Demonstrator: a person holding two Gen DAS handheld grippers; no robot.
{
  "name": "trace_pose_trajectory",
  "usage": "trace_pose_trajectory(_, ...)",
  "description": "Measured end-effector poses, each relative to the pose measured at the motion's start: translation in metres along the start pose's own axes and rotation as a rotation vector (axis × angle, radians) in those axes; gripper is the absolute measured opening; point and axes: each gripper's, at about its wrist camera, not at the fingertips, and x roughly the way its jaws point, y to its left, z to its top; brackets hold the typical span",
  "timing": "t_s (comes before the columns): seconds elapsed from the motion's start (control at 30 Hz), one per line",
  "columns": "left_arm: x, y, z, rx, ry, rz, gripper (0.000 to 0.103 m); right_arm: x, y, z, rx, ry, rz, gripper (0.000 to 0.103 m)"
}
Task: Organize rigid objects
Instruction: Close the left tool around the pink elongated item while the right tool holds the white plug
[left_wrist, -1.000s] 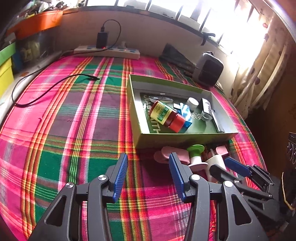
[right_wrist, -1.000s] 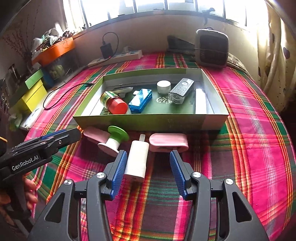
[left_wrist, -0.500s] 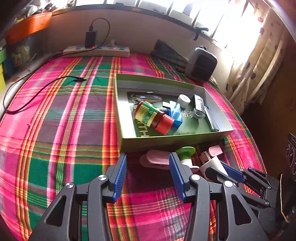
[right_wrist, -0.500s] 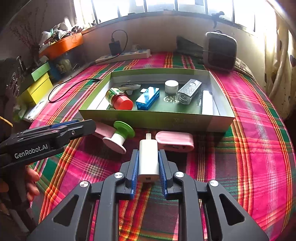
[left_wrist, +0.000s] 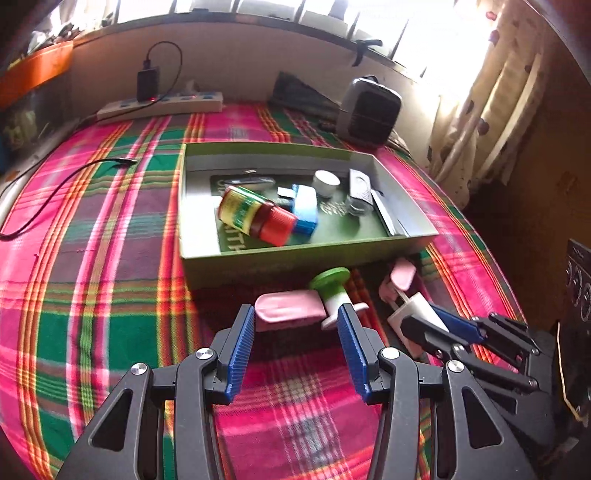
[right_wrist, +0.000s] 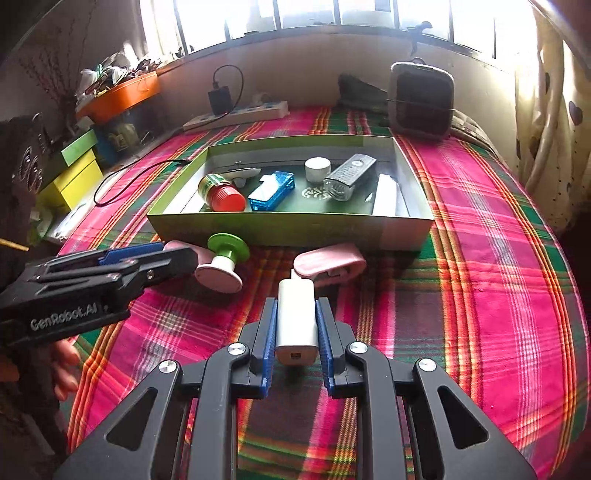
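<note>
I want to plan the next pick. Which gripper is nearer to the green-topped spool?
Left. The left gripper, open, has the green-topped spool just beyond its fingertips. The right gripper, shut on the white charger, sits off to the spool's side.

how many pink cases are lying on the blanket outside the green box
2. One pink case lies before the open left gripper, beside the green-topped spool. The other lies just beyond the white charger held by the right gripper.

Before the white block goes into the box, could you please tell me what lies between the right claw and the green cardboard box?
A pink oblong case lies on the plaid cloth between the right claw, shut on the white rectangular block, and the green cardboard box; the right wrist view shows it.
</note>
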Motion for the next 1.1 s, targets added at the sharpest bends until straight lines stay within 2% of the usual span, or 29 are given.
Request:
trace_pose_trajectory(0.47, -0.007, -0.026, -0.019, 0.071, 0.017, -0.027, 0.046, -0.005, -0.01, -0.005, 0.008, -0.006, -0.003, 0.022)
trace_pose_trajectory(0.83, -0.004, -0.011, -0.011, 0.117, 0.013, 0.084, 0.046, -0.006, -0.011, -0.006, -0.002, -0.005, 0.005, 0.022)
trace_pose_trajectory(1.1, 0.013, -0.015, -0.005, 0.141, 0.048, 0.084, 0.046, -0.005, -0.01, -0.006, -0.013, -0.002, 0.004, 0.022)
